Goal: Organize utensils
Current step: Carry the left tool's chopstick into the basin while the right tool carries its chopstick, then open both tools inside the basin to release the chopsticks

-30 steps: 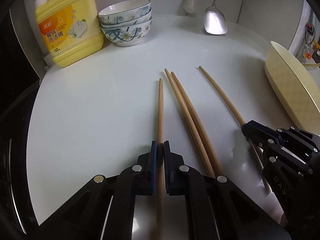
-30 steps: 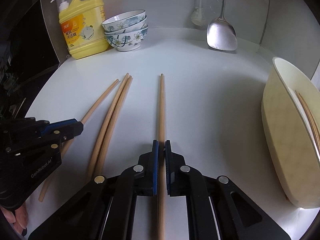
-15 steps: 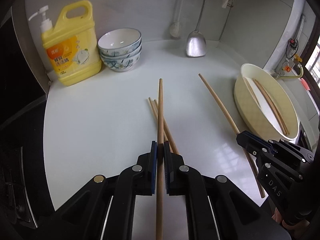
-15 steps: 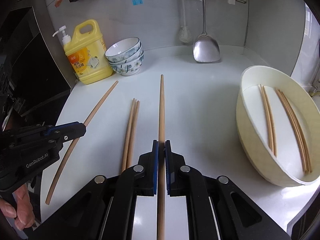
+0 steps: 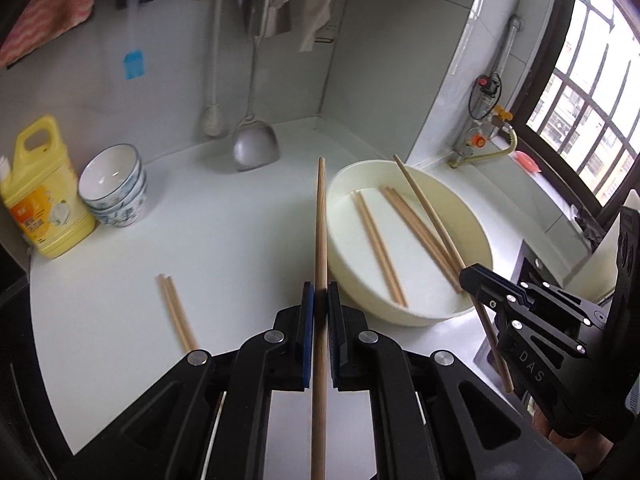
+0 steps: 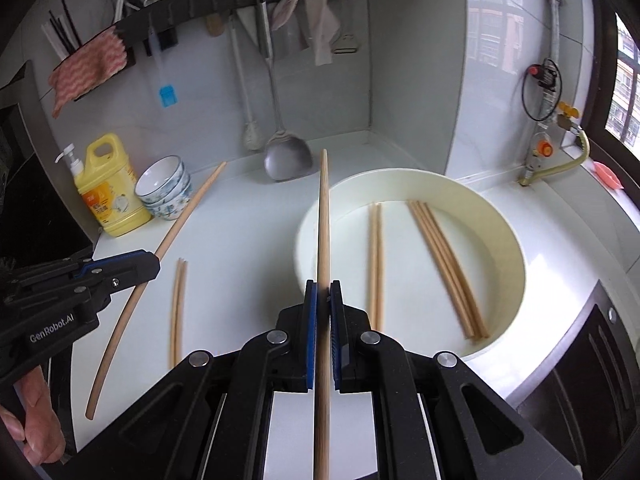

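Detergent bottle (image 6: 108, 188) and stacked bowls (image 6: 166, 188) stood far left on the bench (image 6: 240, 240); loose chopstick pair (image 6: 178, 304) lay beside them; left gripper (image 5: 318, 296) was clamped on one long chopstick (image 5: 321, 220), held above the bench, pitched down; cream basin (image 6: 516, 264) to the right held several chopsticks; right gripper (image 6: 323, 294) was clamped on another long chopstick (image 6: 324, 216), tip over the basin rim. The sticks looked light, stiff, smooth and likely to pivot; a mid-shaft grip seemed safest.
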The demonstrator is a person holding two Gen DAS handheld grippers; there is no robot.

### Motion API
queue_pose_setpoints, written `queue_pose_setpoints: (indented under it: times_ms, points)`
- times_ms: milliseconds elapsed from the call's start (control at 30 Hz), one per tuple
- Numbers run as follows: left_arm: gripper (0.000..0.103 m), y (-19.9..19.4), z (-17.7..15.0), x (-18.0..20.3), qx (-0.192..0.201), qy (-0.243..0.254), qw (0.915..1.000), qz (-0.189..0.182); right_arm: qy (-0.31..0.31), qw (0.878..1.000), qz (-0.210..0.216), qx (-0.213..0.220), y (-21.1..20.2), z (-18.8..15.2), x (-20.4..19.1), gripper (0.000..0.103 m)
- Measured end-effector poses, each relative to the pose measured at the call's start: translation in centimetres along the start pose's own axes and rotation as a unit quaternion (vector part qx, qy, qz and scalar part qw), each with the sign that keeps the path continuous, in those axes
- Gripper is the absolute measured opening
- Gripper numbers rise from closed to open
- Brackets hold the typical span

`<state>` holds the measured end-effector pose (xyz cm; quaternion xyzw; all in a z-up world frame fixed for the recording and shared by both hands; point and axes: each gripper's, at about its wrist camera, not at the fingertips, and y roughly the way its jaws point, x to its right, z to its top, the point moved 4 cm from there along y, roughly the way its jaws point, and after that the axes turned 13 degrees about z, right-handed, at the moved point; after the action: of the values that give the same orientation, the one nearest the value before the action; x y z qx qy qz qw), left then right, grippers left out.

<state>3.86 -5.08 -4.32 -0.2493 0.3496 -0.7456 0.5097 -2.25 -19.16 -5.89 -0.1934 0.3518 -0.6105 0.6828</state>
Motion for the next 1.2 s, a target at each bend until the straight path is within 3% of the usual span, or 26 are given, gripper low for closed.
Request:
queue_pose_setpoints:
  times_ms: [167,467,700,1200]
  points:
    - [0.007,1.9,3.2,5.3,-0.003,-0.004,0.9996,-0.028,0.017,1.0,-0.009,-0.002,-0.4,1.0,6.0,0.006]
    - [0.007,9.0,5.7,11.7,-0.036,-0.006,0.9993,-0.01,0.044,0.999,0.01,-0.025,3.4,2.3,13.6,0.006]
    - [0.007,14.0,4.8,12.8,-0.076,-0.023,0.9967,0.02,0.047,0.996,0.032,-0.067,7.9,2.2,16.8,0.006]
    - [0.007,18.9,4.3,13.0,-0.114,-0.046,0.9909,0.054,0.026,0.992,0.059,-0.109,12.7,2.4,18.6,0.006]
